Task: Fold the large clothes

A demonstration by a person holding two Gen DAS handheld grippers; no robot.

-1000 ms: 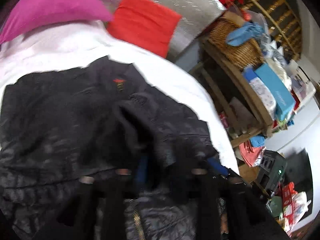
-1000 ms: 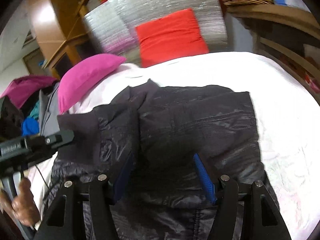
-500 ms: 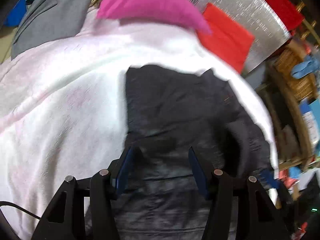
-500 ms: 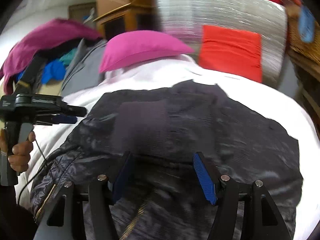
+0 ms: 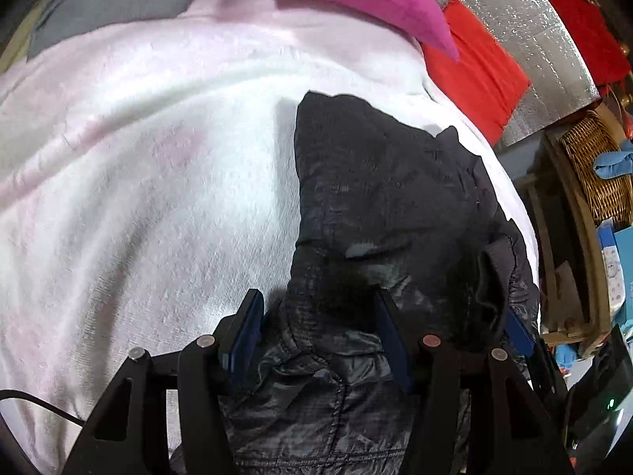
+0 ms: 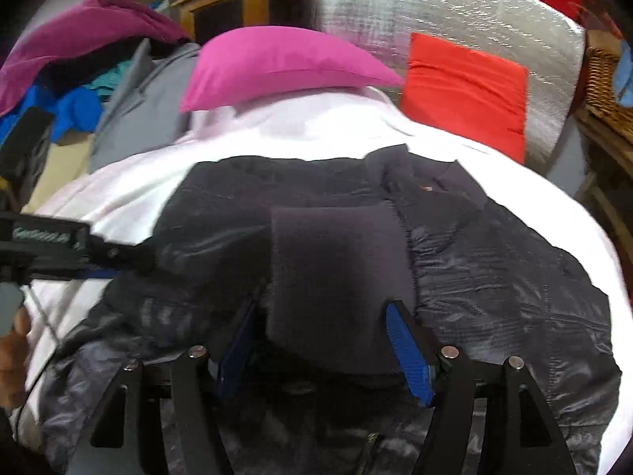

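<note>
A black puffer jacket [image 5: 387, 198] lies spread on a white fleece blanket [image 5: 158, 182]. One sleeve is folded across its chest, and the matte cuff [image 6: 340, 261] lies on top. My left gripper [image 5: 320, 318] is open at the jacket's left edge. Bunched fabric sits between its blue pads [image 5: 249, 324], unpinched. My right gripper [image 6: 322, 336] straddles the cuff and its jaws are closing. The cuff fills most of the gap and looks unsquashed. In the right wrist view my left gripper [image 6: 118, 267] reaches in from the left, held by a hand [image 6: 12, 340].
A magenta pillow [image 6: 285, 67] and a red cushion [image 6: 467, 95] lean on a silver foil panel [image 6: 455, 12] at the bed's head. Piled clothes [image 6: 79, 79] lie to the left. A wooden shelf with a wicker basket [image 5: 593, 170] stands close on the right.
My left gripper let go of dark fabric and swung from the jacket's right side to its left edge. My right gripper moved forward onto the cuff and its jaws narrowed.
</note>
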